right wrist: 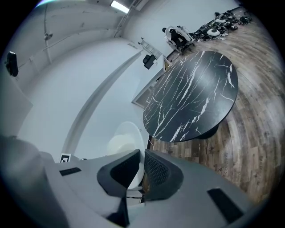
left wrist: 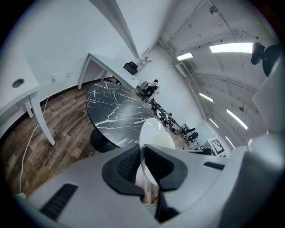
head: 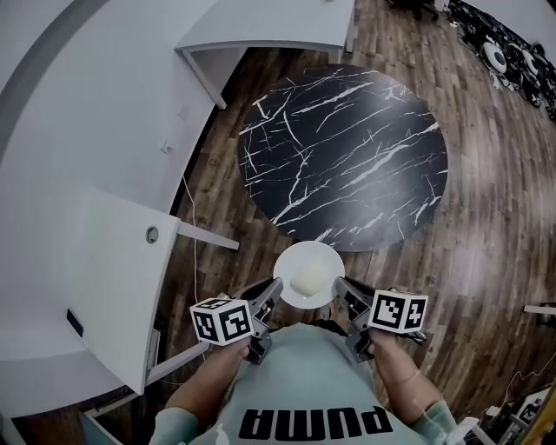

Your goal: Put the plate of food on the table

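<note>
A white plate with a pale lump of food on it hangs in the air just short of the near edge of the round black marble table. My left gripper is shut on the plate's left rim and my right gripper is shut on its right rim. In the left gripper view the plate runs edge-on between the jaws, the table beyond. The right gripper view shows the plate clamped the same way, with the table ahead.
A white desk stands at my left and another white table at the far end by the wall. Wooden floor surrounds the round table. Equipment lies on the floor at the far right.
</note>
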The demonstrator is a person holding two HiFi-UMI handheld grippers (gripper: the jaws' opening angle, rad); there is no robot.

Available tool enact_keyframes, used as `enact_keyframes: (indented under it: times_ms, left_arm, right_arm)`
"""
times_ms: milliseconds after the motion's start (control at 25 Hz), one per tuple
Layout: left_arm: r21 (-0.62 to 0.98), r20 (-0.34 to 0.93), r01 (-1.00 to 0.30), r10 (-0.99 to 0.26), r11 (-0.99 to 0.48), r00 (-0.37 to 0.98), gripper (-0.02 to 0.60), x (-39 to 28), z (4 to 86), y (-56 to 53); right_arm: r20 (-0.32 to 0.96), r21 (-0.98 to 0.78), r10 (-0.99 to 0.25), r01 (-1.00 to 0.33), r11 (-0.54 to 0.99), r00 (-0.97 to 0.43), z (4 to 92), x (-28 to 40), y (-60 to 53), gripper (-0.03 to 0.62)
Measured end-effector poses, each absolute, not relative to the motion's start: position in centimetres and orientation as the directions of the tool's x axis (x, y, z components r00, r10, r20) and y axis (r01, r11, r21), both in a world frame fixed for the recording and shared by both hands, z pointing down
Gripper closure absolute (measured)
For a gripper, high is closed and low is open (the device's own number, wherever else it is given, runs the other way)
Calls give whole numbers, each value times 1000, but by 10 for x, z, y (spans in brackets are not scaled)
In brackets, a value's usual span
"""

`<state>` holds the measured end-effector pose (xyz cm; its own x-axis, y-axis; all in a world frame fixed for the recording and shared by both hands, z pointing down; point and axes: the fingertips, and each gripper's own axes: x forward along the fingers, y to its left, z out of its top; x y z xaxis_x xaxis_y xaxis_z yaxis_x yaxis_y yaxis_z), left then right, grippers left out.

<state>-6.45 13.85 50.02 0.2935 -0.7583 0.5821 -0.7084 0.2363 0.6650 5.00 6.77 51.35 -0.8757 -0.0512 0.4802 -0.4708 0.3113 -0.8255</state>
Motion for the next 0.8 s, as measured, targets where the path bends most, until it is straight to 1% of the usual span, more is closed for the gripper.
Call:
enact_keyframes:
  times_ms: [440,800]
  left_arm:
    - [649,585,-733,-749,201,312,548,-32,495,117]
    - [648,584,-752,-712,118,391,548,-17,495,88]
  right_arm:
    - [458,-833,-102,-466,298,-883,508,86,51,557]
    - [459,-831,-198,-497,251,-866,508,107,34,557]
